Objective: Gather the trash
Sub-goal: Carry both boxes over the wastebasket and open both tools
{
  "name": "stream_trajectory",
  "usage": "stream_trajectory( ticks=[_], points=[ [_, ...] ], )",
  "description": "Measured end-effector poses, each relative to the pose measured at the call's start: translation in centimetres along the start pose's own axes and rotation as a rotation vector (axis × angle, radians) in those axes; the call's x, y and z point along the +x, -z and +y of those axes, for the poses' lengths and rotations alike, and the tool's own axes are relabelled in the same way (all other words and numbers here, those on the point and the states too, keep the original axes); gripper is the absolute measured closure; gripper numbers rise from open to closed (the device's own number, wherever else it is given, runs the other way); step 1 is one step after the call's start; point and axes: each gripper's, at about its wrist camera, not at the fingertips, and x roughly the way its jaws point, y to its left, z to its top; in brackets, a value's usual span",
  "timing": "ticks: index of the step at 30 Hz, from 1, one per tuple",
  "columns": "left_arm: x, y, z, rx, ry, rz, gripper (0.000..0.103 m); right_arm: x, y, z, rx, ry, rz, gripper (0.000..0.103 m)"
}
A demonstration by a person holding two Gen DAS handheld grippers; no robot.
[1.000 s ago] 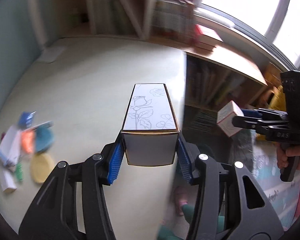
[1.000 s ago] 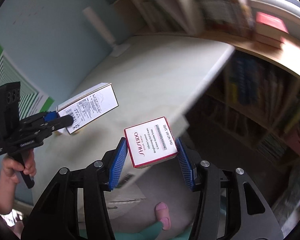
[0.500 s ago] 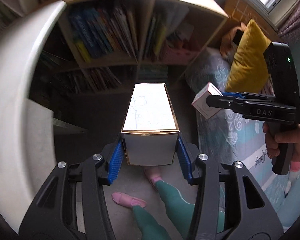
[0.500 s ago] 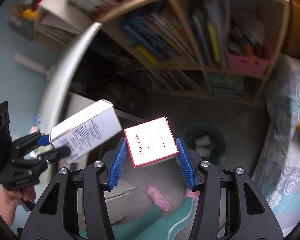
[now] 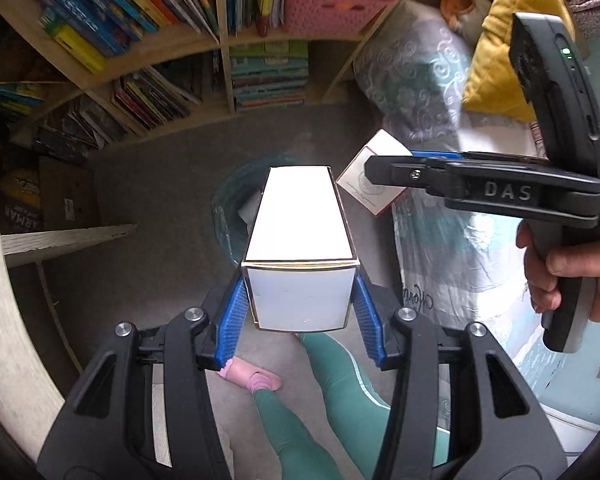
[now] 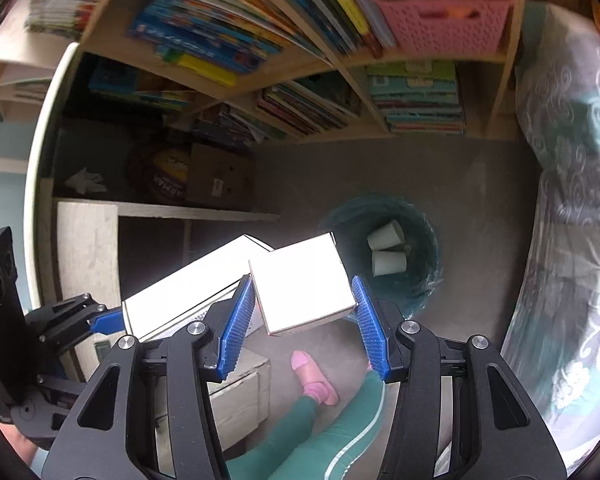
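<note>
Round teal waste bin stood on grey floor, holding two pale paper cups. Left gripper fingers clamped long white cardboard box above bin. Right gripper fingers pinched squarish white red-edged carton beside it.

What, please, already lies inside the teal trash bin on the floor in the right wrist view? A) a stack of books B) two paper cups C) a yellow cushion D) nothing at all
B: two pale paper cups lie on their sides inside the teal trash bin, just beyond the square white box held in the right tongs.
</note>
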Motion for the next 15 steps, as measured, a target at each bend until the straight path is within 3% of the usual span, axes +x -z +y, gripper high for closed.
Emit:
stream_trajectory(
  ticks=[15],
  points=[
    [8.4,-1.5,1.2,-0.012,-0.033,0.121,0.056,7.8,0.3,-5.4,0.127,0.009,0.079,0.052]
  ],
)
